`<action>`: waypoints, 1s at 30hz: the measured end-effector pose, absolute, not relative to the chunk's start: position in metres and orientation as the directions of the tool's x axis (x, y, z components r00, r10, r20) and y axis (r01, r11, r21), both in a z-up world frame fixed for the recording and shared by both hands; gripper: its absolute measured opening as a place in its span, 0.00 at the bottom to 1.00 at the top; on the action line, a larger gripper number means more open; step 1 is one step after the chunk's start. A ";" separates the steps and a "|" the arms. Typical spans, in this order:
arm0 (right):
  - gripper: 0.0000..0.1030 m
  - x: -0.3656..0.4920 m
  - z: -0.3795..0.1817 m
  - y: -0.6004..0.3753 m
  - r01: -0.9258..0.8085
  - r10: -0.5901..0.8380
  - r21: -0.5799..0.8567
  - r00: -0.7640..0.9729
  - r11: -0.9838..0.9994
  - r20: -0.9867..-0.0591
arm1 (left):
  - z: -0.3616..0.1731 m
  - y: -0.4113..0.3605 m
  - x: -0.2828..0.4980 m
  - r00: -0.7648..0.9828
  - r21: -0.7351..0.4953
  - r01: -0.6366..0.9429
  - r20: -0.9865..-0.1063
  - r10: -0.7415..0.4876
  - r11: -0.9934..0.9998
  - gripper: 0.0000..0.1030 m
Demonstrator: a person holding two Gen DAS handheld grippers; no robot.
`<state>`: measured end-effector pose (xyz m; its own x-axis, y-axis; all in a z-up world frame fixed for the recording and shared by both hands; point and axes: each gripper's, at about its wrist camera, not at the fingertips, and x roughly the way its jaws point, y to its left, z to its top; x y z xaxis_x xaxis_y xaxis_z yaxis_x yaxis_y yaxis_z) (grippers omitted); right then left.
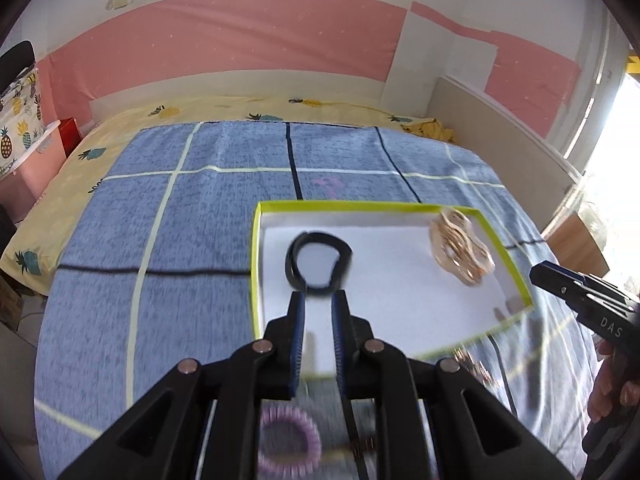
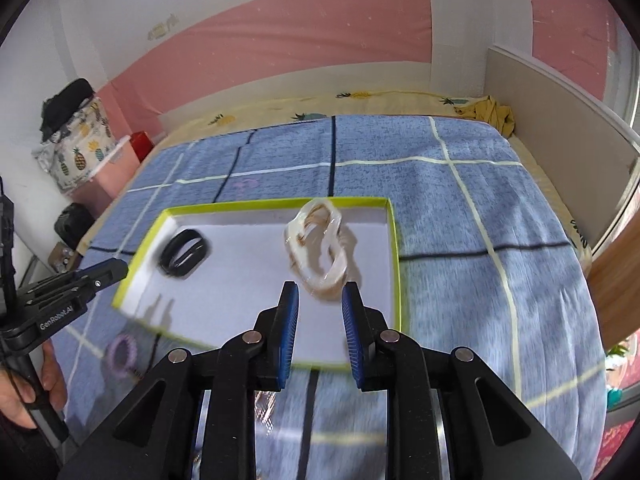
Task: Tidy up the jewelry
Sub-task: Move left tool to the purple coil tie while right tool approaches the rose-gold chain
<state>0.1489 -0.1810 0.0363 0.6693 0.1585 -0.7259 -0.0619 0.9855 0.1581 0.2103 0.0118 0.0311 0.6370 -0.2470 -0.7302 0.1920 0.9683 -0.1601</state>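
A shallow white box with a lime-green rim (image 1: 256,264) (image 2: 396,264) lies on the blue checked blanket. Inside it at the left is a black band (image 1: 318,260) (image 2: 184,258), just beyond the tips of my left gripper (image 1: 318,300) (image 2: 118,270). Those jaws stand slightly apart with nothing between the pads. A clear bag of gold jewelry (image 1: 460,248) (image 2: 320,248) sits at the box's right side, just past the tips of my right gripper (image 2: 320,300) (image 1: 538,274). This gripper is open too and touches nothing.
On the blanket in front of the box lie a purple spiral hair tie (image 1: 290,440) (image 2: 122,352) and another small gold piece (image 1: 472,364). A person's hands hold both grippers. A pink stand (image 2: 116,172) is left of the bed, a board (image 2: 560,120) right.
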 end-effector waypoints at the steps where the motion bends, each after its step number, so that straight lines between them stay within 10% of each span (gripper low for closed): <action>1: 0.22 0.139 0.039 -0.180 -0.073 0.168 0.162 0.677 0.984 -0.717 | 0.033 0.013 0.201 0.641 -0.158 0.196 -0.726 -0.249 0.968 0.14; 30: 0.28 0.016 0.035 -0.143 -0.254 0.319 0.197 0.669 0.947 -0.671 | 0.039 0.047 0.078 0.671 -0.231 0.218 -0.670 -0.317 0.948 0.15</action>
<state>0.0156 -0.1430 0.0354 0.6693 0.3188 -0.6711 -0.2540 0.9470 0.1966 0.0778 0.0468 0.0390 0.6714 -0.3173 -0.6697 0.2181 0.9483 -0.2306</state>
